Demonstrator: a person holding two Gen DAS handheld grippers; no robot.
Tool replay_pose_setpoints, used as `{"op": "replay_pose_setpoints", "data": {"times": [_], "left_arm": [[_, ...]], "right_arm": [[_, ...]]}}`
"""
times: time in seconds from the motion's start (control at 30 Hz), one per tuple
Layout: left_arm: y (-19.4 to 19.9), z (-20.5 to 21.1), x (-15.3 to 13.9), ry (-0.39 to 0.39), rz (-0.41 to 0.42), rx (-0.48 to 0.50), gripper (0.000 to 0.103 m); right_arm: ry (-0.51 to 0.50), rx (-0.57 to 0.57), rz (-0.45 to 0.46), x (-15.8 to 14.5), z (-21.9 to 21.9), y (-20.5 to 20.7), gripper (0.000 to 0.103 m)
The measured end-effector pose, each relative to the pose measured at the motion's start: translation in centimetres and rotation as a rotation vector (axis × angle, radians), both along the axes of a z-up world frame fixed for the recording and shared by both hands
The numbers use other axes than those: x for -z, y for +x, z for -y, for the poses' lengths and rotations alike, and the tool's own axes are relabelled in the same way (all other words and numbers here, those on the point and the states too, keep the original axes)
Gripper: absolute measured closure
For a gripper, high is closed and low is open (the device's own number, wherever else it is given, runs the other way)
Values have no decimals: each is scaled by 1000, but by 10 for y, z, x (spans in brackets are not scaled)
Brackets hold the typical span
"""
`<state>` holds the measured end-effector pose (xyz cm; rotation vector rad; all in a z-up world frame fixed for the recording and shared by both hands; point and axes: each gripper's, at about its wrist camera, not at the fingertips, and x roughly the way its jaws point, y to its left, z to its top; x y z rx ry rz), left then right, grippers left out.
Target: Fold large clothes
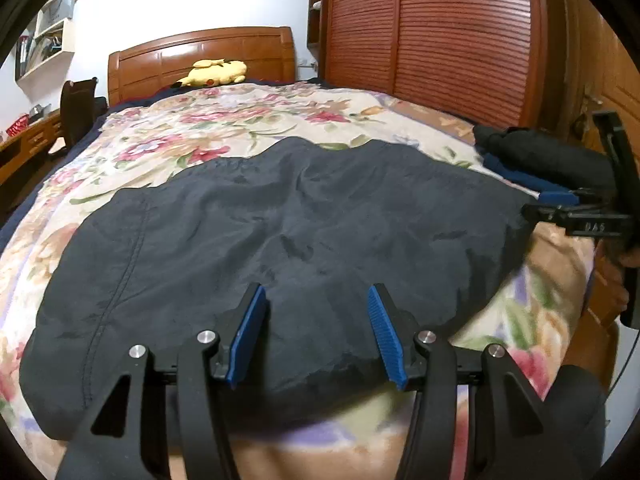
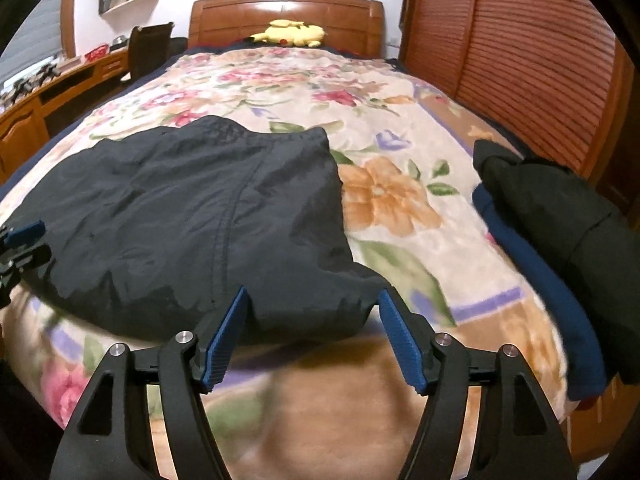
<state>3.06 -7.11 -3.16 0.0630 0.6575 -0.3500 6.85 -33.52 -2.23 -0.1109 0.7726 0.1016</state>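
A dark grey garment (image 1: pixel 280 216) lies folded and flat on the flowered bedspread (image 1: pixel 200 120). My left gripper (image 1: pixel 316 294) stands open just above the garment's near edge, with nothing pinched between its blue pads. In the right wrist view the same garment (image 2: pixel 192 216) fills the left half. My right gripper (image 2: pixel 313 295) is open around the garment's near right corner, which lies between the jaws without being pressed. The right gripper (image 1: pixel 560 200) also shows at the right edge of the left wrist view. The left gripper (image 2: pixel 24 236) peeks in at the far left of the right wrist view.
A stack of folded clothes (image 2: pixel 552 216), black on top of blue, sits at the bed's right edge. A yellow plush toy (image 2: pixel 292 32) lies by the wooden headboard (image 2: pixel 288 12). A slatted wardrobe (image 2: pixel 520 60) stands on the right, and a desk with a chair (image 2: pixel 148 48) on the left.
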Motion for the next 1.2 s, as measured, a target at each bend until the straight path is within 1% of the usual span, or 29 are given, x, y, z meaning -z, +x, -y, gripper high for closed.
{"op": "replay_pose_setpoints", "data": {"times": [0.17,0.33,0.43,0.53,0.6,0.8,0.93,1.0,1.03,1.07,1.1,1.17,1.2], "left_arm": [[2,-3,3,0,-7,-4,50],[2,-3,5,0,-13,-6,50],[2,-2,5,4,-15,-3,50],[3,-3,5,3,-17,-1,50],[3,-2,6,5,-17,-1,50],[3,-2,6,8,-16,-5,50],[3,-2,6,9,-16,-4,50],[3,-2,6,9,-16,-3,50],[3,-2,7,9,-16,-4,50],[3,-2,7,10,-16,-4,50],[3,-3,7,9,-16,-4,50],[3,-2,7,10,-16,-4,50],[3,-3,7,10,-16,-4,50]], "right_arm": [[104,20,-5,6,10,8,26],[126,44,-17,14,9,15,21],[141,61,-49,25,10,21,19],[155,76,-68,32,13,24,15],[163,83,-81,36,13,24,15],[155,95,-80,40,8,22,15],[211,99,-100,43,13,24,14],[222,94,-102,44,13,24,16],[227,86,-102,43,13,24,19],[236,75,-103,43,13,23,24],[244,63,-104,42,11,23,27],[258,35,-106,41,8,21,43],[259,24,-106,39,5,21,47]]}}
